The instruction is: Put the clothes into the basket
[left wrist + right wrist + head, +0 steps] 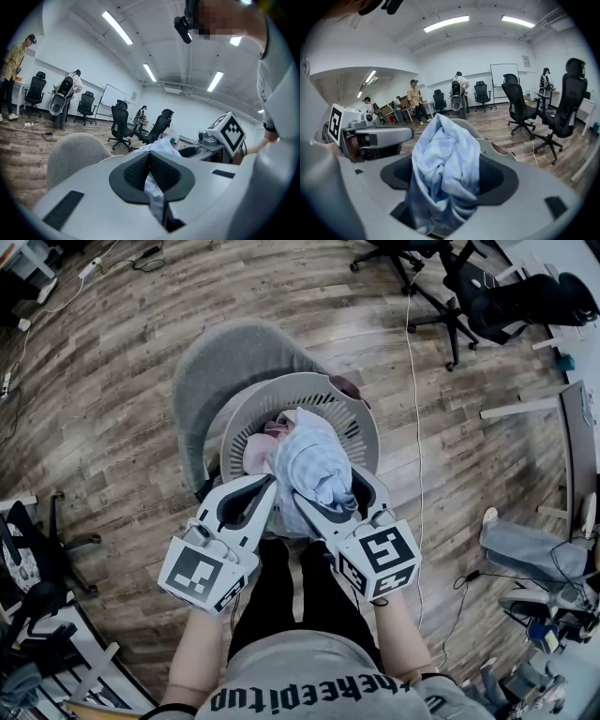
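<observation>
The left claw (151, 176) was clenched on a thin fold of the pale blue garment (154, 194), the dark pads meeting above the strip of fabric in the left gripper view.

In the right gripper view, the right claw (445, 180) stood released, jaws wide apart. The bunched bulk of the same garment was heaped loosely between them and draped down into the throat.

From the head view, both claws pointed into the basket (352, 418), which sat on a grey chair (225, 362). The garment lay over a pink cloth (255, 451) already inside, piled toward the near rim.

The likely trouble was snagging. Fabric lodged deep in the right claw's throat could ride out with it on withdrawal. The left pinch, if kept, would drag the garment back over the rim to the floor.
</observation>
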Available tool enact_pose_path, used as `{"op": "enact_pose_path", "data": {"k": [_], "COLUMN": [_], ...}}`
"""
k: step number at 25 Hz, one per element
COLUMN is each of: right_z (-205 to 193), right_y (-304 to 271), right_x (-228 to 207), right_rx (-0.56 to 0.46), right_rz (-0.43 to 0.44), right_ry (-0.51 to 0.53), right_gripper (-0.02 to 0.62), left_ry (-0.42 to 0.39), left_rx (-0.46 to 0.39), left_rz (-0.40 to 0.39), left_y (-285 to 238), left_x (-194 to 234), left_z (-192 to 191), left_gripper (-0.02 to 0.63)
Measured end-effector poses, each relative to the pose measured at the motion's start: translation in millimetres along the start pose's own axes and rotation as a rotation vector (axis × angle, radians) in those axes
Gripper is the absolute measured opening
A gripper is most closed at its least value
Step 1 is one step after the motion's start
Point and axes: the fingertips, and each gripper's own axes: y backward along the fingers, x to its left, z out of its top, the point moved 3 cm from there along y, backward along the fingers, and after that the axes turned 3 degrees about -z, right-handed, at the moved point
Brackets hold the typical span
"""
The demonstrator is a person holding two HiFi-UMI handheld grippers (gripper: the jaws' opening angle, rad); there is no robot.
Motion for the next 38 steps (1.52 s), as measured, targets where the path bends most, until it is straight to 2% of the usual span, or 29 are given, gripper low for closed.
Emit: {"op": "enact_pose_path", "data": {"k": [9,11,14,18,20,26,38], "right_z": [24,24,21,27,30,39,60], "right_y": [9,12,17,26,31,44,80], "right_x": [-7,-8,-7,-6,-5,0,0], "right_rx": [-0.092,-0.090,-0.092,-0.126,-0.138,-0.165,-0.241], "right_rz": [-0.019,-0.012,0.001,0.013,0.031,0.089,0.124], "right_ry": [-0.010,-0.021,-0.045,-0.049,-0.033,0.009,0.060], "right_gripper": [0.362,0.336,0.255,0.057,0.016,0.011,0.011], "left_ry": [0.000,-0.003,-0.007,-0.015,-0.020,-0.041,-0.104], "left_rx": [-0.004,-0.005,-0.007,-0.014,-0.017,-0.032,-0.083], "left_rz": [-0.002,-0.005,-0.006,-0.003,0.000,-0.001,0.018], "left_y": [-3,-5,-6,-5,-6,-10,-13], "left_x": [-2,-6,-9,-13,-17,-30,-61], "left_z": [0,1,4,8,9,20,47], "left_gripper": [0.014,0.014,0.014,0.014,0.014,0.014,0.014]}}
